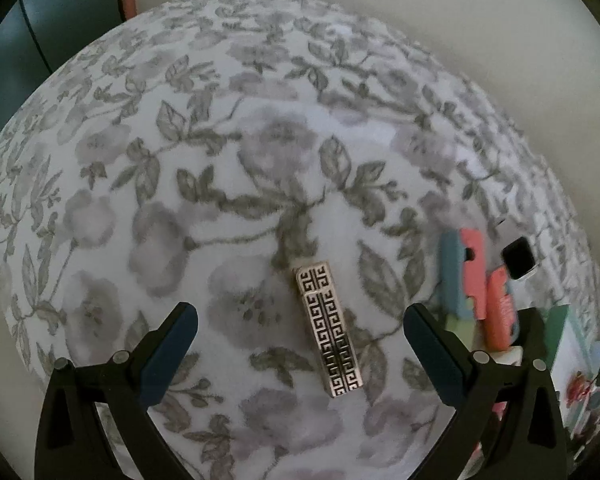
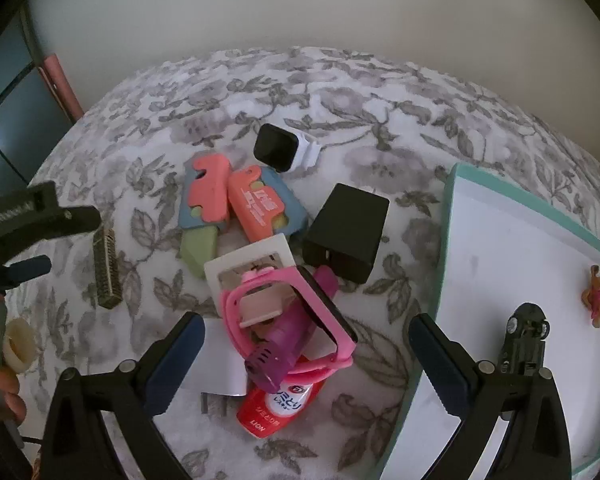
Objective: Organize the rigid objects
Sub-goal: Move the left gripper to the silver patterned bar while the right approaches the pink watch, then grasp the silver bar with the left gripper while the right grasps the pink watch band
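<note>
Left wrist view: the left gripper [image 1: 300, 320] is held with jaws apart around a patterned metal bar [image 1: 327, 328] lying on the floral bedspread [image 1: 140, 160]. The right gripper [image 2: 306, 334] is held with jaws apart over a pink watch [image 2: 296, 320], beside a white tray [image 2: 520, 280].

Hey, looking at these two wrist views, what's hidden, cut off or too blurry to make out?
- Left wrist view: the coral and blue pieces are blurred, and the right finger hides their lower ends.
- Right wrist view: the red tube lies under the pink watch; only its lower label shows.
- Right wrist view: the tray runs off the frame's right edge.
- Right wrist view: the metal bar has its top end behind the left gripper.
</note>
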`<state>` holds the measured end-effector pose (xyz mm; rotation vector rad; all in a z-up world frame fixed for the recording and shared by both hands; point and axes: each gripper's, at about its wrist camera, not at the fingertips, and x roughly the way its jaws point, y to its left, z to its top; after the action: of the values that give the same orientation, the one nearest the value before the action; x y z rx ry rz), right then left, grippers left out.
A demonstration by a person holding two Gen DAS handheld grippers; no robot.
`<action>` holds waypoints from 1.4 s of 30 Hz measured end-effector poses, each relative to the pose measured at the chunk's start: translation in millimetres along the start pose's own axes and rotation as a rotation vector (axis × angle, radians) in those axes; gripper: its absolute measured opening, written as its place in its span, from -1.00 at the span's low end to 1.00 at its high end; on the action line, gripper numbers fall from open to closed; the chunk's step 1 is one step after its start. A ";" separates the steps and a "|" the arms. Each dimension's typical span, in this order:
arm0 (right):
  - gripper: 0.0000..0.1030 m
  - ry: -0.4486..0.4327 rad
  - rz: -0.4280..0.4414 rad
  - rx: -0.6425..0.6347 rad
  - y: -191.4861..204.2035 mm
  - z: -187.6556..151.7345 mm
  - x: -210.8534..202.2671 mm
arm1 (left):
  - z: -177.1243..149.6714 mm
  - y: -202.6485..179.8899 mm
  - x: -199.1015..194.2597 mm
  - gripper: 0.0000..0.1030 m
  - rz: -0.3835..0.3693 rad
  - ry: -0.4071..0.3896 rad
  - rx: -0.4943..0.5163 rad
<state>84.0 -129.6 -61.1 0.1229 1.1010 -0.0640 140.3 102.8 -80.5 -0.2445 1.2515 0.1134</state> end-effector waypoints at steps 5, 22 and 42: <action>1.00 0.009 -0.012 -0.010 2.5 -1.0 2.9 | -2.5 3.4 10.9 0.98 0.026 0.046 -0.017; 0.53 0.026 0.001 0.000 5.8 1.9 -1.4 | -17.0 -33.3 24.3 -0.30 0.034 0.083 0.148; 0.27 -0.030 0.092 0.033 3.4 13.3 -36.9 | -5.8 -47.0 -25.2 -0.59 -0.095 0.021 0.150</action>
<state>79.5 -128.3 -22.1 0.2011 1.0633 -0.0012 137.4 57.0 -52.5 -0.1757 1.2604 -0.0648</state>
